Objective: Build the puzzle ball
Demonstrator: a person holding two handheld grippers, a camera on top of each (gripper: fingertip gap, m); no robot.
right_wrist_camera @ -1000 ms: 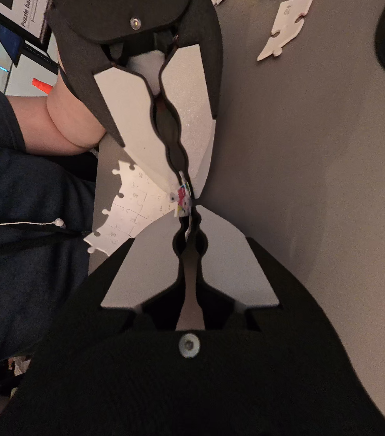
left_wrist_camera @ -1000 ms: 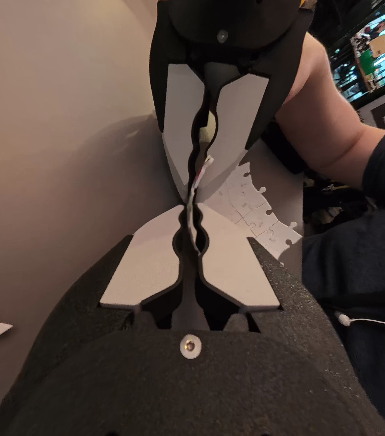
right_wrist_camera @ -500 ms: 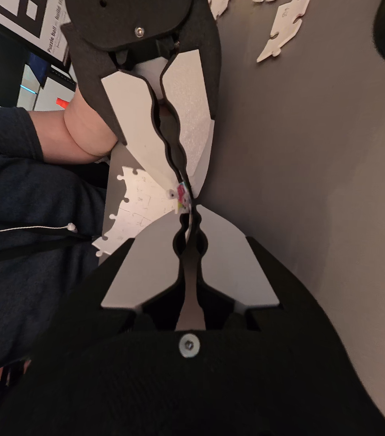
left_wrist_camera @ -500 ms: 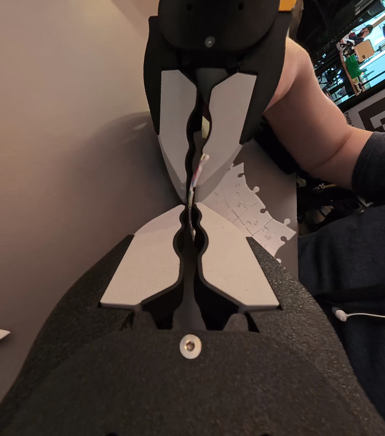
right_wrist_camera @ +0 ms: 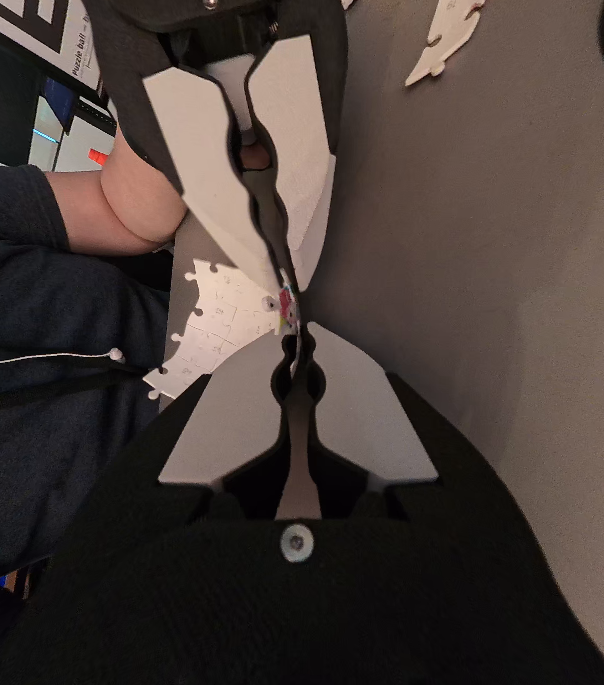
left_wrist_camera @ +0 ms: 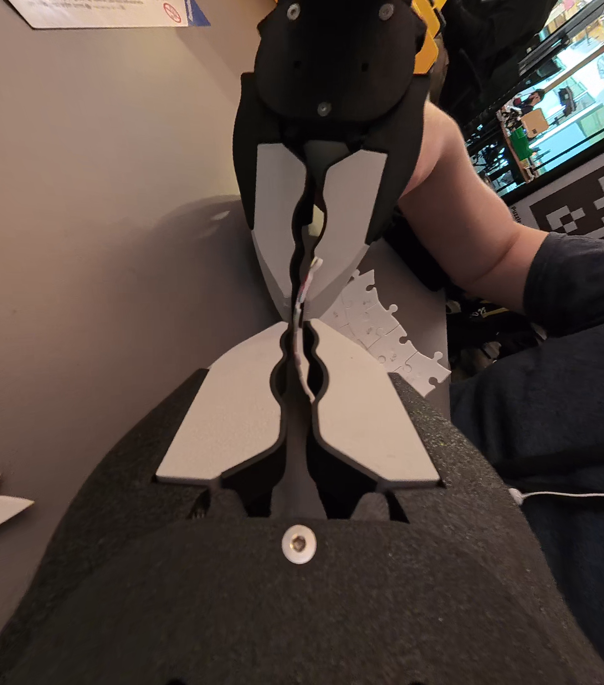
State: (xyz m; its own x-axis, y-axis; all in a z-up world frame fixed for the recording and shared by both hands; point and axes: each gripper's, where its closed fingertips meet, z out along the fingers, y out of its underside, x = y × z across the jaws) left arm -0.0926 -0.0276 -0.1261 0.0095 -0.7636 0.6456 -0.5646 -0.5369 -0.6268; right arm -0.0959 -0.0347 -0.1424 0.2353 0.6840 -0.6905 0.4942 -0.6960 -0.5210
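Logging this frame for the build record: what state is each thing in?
Left gripper: shut on held pieces.
Right gripper: shut on held pieces.
Held pieces: edge-on, pinched between both grippers, above the table.
Joined strip: several pieces interlocked, flat on table.
Loose piece: lying flat, unattached.

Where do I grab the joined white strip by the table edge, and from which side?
Grip the joined strip on its knobbed outer rim, coming in from beyond the table edge: it lies flat, and only there knobs seem to overhang, letting a finger under.
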